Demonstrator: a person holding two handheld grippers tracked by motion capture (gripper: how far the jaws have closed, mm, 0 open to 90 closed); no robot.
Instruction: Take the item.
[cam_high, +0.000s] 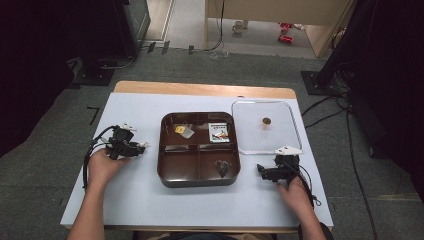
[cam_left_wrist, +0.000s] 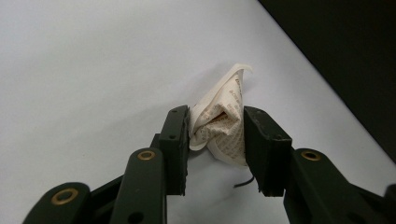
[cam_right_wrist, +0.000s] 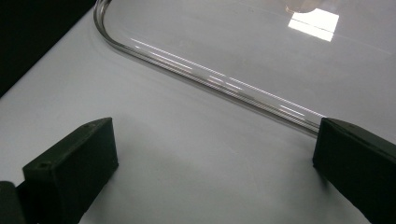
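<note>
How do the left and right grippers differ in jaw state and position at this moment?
The left gripper has its jaws closed on a crumpled printed paper packet; the right gripper has its jaws wide apart with nothing between them. The left sits left of the brown compartment tray; the right sits at the near edge of the clear plastic lid. Both are black, hand-held, low over the white table.
</note>
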